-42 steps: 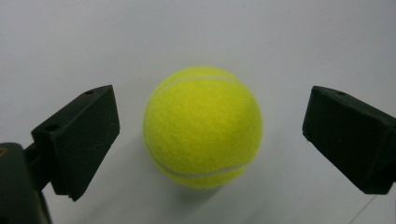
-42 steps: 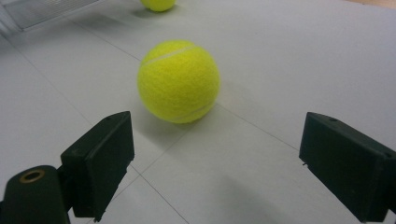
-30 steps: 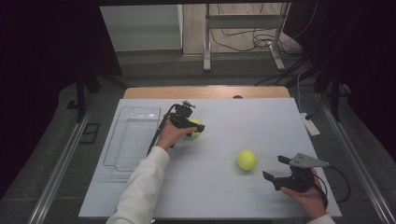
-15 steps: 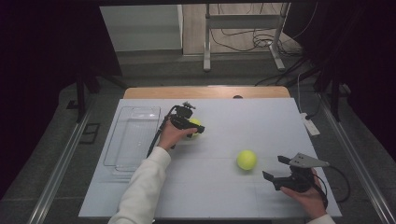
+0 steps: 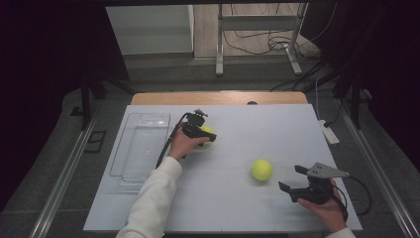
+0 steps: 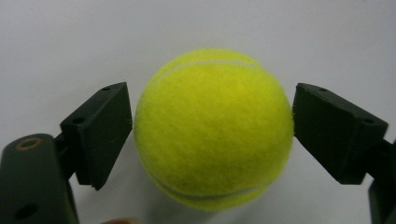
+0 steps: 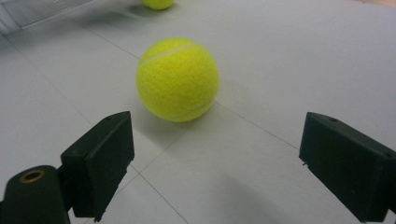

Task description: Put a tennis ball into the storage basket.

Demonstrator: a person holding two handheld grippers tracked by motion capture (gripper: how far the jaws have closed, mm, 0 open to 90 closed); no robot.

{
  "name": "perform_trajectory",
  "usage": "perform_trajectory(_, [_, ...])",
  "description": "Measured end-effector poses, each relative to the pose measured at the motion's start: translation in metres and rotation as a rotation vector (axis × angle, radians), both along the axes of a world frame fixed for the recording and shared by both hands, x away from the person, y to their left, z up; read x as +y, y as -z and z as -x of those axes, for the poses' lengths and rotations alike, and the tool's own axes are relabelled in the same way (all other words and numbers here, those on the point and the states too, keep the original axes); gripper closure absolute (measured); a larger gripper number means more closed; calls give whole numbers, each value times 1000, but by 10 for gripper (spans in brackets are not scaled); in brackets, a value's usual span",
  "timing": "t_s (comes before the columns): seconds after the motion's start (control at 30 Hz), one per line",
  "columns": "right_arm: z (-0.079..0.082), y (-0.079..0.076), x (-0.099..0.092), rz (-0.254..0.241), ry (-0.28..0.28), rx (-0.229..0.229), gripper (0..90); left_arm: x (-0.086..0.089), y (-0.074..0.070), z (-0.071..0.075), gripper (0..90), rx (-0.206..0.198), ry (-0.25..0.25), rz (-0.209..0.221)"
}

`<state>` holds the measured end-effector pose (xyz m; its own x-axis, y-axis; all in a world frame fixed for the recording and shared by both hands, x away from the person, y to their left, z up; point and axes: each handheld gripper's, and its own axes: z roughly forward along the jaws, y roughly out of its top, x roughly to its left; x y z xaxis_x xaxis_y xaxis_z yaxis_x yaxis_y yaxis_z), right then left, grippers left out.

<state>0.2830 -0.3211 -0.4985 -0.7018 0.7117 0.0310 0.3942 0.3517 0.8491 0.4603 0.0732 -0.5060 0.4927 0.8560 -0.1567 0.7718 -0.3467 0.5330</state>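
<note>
- My left gripper (image 5: 204, 135) sat over the far tennis ball (image 5: 207, 132), near the clear tray (image 5: 141, 148) on the white table (image 5: 223, 208).
- In the left gripper view that ball (image 6: 214, 128) lay dead centre between my jaws, which had just been closing; both pads met its felt at the sides, so I judged it grasped (lightly, with no squash visible).
- The ball being round, no long axis mattered; what counted was that it sat squarely on my jaw line, so a straight lift should have carried it.
- The tray lay to my left of this ball, closer to my left hand than to my right.
- My right gripper (image 5: 298, 182) rested spread and empty, the near tennis ball (image 7: 178, 79) ahead of it, clear of both pads.
</note>
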Motion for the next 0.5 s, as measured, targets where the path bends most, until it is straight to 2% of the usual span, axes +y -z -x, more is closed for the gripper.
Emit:
perform_trajectory(0.1, [0,0,0,2,1,-1,105,0,1,0,251,0,2,4])
perform_trajectory(0.33, [0,0,0,1,2,-1,105,0,0,1,264,-3,4,-4])
perform_trajectory(0.5, [0,0,0,-1,2,-1,106,-1,-2,2,268,-20,16,-12])
